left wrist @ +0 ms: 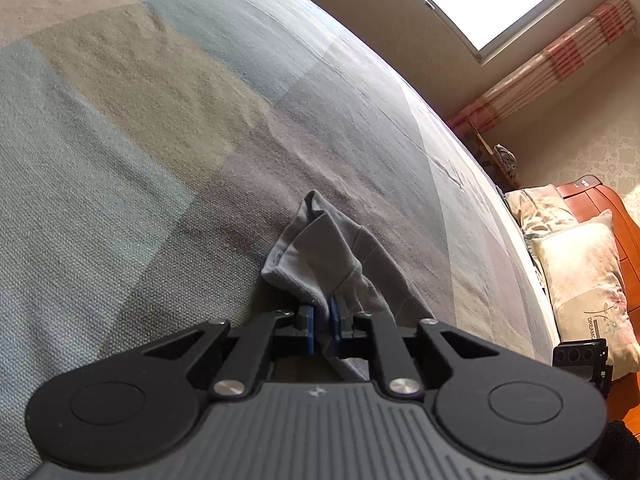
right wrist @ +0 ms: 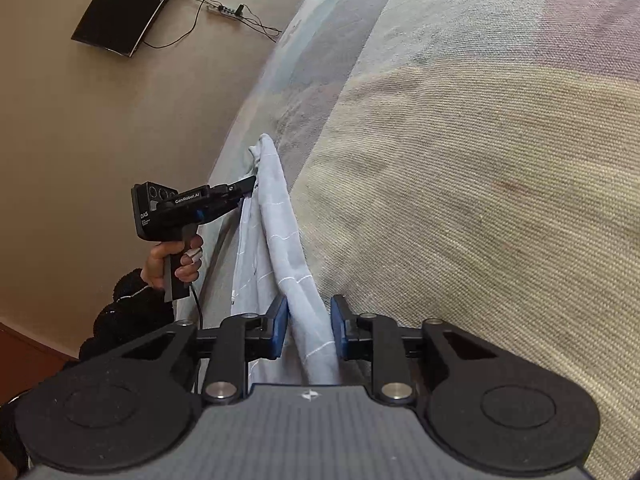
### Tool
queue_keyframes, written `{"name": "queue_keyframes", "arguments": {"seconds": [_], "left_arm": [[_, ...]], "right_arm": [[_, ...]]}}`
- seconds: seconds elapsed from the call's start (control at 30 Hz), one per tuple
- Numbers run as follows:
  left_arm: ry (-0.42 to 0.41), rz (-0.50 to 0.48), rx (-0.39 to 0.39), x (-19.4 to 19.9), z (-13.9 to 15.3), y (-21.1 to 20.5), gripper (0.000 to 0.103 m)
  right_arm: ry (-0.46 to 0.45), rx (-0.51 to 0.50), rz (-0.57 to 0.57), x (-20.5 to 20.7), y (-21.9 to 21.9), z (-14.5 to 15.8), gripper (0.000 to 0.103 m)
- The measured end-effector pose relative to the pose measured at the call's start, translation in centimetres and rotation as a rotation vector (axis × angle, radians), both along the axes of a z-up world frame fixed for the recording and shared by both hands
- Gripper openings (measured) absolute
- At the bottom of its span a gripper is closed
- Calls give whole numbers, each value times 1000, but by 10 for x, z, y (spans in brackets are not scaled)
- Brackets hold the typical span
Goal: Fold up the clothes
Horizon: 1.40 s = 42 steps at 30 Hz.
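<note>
**Garment strung between 2 grippers at bed edge**

Left hand-held gripper (left wrist: 320,322): blue pads nearly together, pinching a bunched corner of the grey garment (left wrist: 324,256). Cloth rises from the jaws in soft folds, hem seam visible, and rests against the bedspread (left wrist: 160,140). Seen from the right wrist view, the same left hand-held gripper (right wrist: 250,184) bites the far end of the garment (right wrist: 276,216), held by the person's hand (right wrist: 176,260) in a dark fleecy sleeve.

Right hand-held gripper (right wrist: 308,332): the frame shows its blue pads (right wrist: 280,328) standing apart either side of a twisted rope of cloth, with gaps visible. The pads do not appear to press yet, so I read it as open around the garment, though closure looks imminent.

Judgement: 2 grips at opposite ends would let the piece be pulled taut and shaken flat before laying it on the bed for folding. Task is early; nothing folded yet.

Materials: garment is thin light grey jersey with faint white stitched lines, limp, drapes readily. Bedspread is coarse woven, in muted blue, tan and mauve blocks, giving friction for spreading. Pillows (left wrist: 580,272) lie at the headboard end.
</note>
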<state>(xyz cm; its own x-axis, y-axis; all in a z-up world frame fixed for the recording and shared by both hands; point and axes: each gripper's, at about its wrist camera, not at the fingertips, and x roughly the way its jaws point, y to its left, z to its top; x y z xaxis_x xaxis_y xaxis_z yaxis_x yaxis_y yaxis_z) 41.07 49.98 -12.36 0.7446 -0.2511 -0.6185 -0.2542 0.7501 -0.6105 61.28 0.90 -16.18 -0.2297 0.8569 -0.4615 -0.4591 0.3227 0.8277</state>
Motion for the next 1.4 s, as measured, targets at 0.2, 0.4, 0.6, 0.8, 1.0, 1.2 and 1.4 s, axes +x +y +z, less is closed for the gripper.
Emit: {"name": "queue_keyframes", "arguments": {"seconds": [0.2,0.4,0.6,0.8,1.0,1.2,1.4], "left_arm": [[52,13,103,5,24,-14,9],[107,23,185,5,34,-16,10],[100,46,142,-3,23,-11,12],[118,51,149,-8,31,-9,13],[128,63,153,-27,37,-8,14],[190,128,157,-52,44,13,27],[181,29,348,-49,77,-18,43]], "right_arm": [[-219,-51,-44,-25,2,22,5],[-421,-214,-143,-38,3,60,26],[-566,-193,-12,-112,23,89,31],[-792,-364,87,-191,53,66,41],[-712,-337,73,-194,58,66,9],[-676,-310,38,-198,46,80,21],[-767,-443,-166,-206,-5,95,52]]}}
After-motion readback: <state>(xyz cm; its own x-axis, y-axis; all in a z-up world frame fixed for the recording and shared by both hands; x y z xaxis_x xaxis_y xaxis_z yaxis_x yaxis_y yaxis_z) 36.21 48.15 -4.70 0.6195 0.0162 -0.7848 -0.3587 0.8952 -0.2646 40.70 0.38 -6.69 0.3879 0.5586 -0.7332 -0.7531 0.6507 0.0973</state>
